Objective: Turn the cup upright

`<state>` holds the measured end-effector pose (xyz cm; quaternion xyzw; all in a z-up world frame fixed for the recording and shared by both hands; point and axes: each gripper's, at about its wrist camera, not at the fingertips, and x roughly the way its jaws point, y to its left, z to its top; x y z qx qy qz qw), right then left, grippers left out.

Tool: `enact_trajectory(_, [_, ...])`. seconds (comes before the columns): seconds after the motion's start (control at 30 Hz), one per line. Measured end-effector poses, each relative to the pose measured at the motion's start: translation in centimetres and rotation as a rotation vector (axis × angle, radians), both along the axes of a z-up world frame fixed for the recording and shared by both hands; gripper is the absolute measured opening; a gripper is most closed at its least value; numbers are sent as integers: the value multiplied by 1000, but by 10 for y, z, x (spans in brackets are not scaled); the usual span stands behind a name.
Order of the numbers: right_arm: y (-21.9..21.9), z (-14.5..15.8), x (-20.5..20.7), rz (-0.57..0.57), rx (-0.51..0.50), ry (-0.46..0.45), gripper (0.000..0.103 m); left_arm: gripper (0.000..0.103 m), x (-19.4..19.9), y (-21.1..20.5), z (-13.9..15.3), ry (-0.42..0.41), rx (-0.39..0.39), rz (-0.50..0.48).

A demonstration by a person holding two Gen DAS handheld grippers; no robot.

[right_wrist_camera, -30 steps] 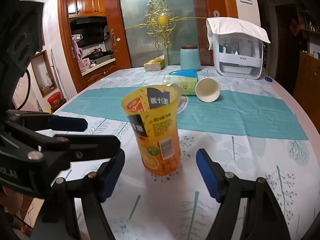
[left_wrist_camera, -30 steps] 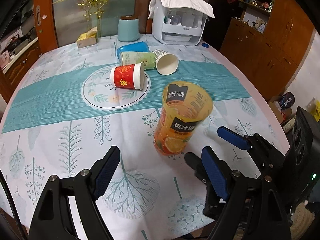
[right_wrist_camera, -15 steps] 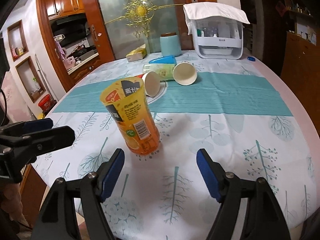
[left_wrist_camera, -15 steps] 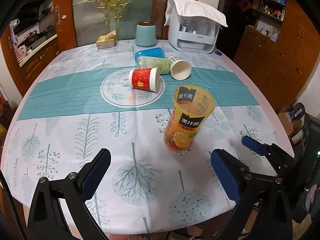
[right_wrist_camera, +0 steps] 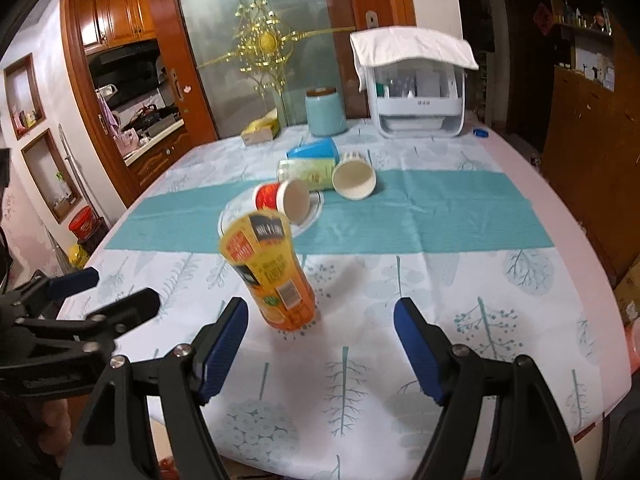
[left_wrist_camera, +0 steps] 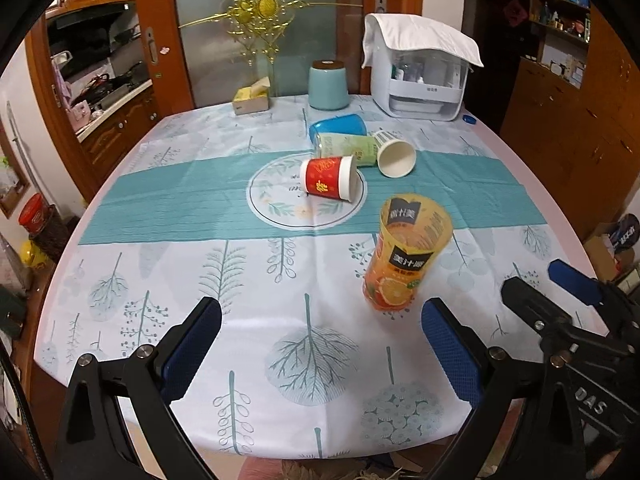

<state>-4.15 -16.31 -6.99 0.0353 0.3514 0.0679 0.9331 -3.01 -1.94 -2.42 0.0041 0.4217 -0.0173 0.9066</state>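
- Both grippers have drawn back from the orange juice cup (left_wrist_camera: 408, 258) since a second ago, when their blue pads flanked it closely; it now stands free, apart from either pair of fingers.
- That orange juice cup stands upright, mouth up, on the white tree-printed part of the tablecloth (left_wrist_camera: 248, 320), just in front of the teal band, near the table's front right side in the left wrist view.
- Left gripper (left_wrist_camera: 320, 352) is spread wide and holds nothing; the cup sits ahead of it, nearer its right finger.
- Right gripper (right_wrist_camera: 320, 344) is likewise spread wide and bare, with the cup ahead and nearer its left finger; this view is somewhat blurred.
- Beyond the orange cup, a red paper cup (left_wrist_camera: 330, 178) lies on its side on the round central motif of the cloth.
- Behind it lie a green cup (left_wrist_camera: 348, 148), a blue cup (left_wrist_camera: 338, 126) and a white paper cup (left_wrist_camera: 394, 156), all on their sides and clustered together.
- At the table's far edge stand a pale blue canister (left_wrist_camera: 328, 86), a tissue box (left_wrist_camera: 252, 100) and a white appliance (left_wrist_camera: 420, 80) draped with a white cloth.
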Motion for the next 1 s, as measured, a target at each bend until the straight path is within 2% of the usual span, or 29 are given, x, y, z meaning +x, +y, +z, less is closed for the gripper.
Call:
enact_trajectory(0.2, [6,18,-9,-7,-27,-51,76,99,-2,1,10,-23,5,20])
enact_trajectory(1.0, [7,25,-7,-9,-3,-44,76,99,2,1,18,-32,6,40])
